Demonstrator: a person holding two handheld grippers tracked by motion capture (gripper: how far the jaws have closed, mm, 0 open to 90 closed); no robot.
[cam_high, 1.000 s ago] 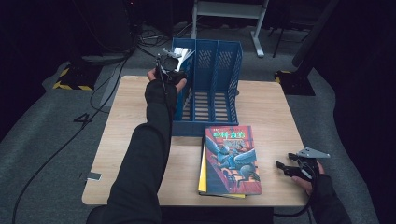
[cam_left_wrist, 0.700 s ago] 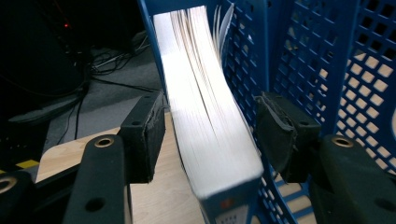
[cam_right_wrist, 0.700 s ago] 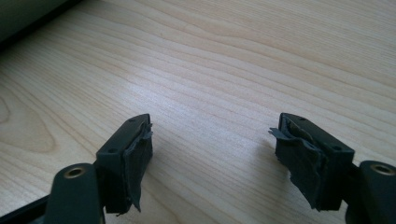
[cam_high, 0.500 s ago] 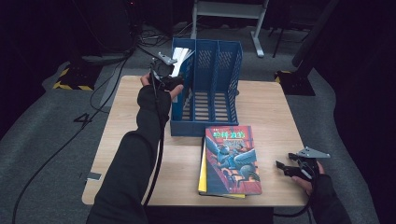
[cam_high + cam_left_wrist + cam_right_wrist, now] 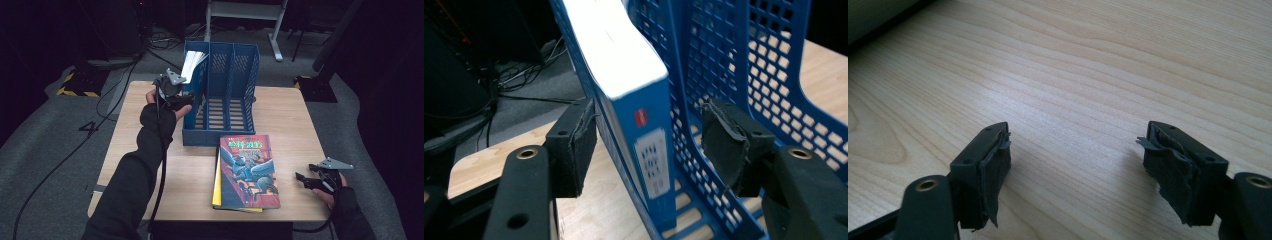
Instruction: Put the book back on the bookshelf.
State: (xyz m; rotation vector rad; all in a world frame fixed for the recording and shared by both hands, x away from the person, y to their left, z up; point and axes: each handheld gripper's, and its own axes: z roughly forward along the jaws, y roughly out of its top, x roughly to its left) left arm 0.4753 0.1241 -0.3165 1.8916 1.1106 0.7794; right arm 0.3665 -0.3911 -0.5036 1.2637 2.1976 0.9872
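Compared with a second ago, the left gripper [image 5: 181,100] is sitting farther out from the blue file rack [image 5: 222,95], now at the rack's left outer wall rather than over its leftmost compartment, and its jaws have just been opening. In the left gripper view they are standing spread on either side of the white-paged book [image 5: 624,80] and the rack's left wall, with the pads clear of both, so nothing is being pinched. The right gripper [image 5: 304,180] is resting where it was, near the table's [image 5: 290,115] front right corner, its jaws spread over bare wood.

The file rack is standing at the middle of the table's far edge, with three compartments open toward the person. The white-paged book is standing in the leftmost compartment, leaning left against the outer wall, its pages showing above the rim and its blue spine facing the left gripper. The middle and right compartments are showing only their slotted floors.

A stack of books [image 5: 247,172] is lying flat near the front edge, just in front of the rack, with an illustrated cover on top and a yellow one beneath.
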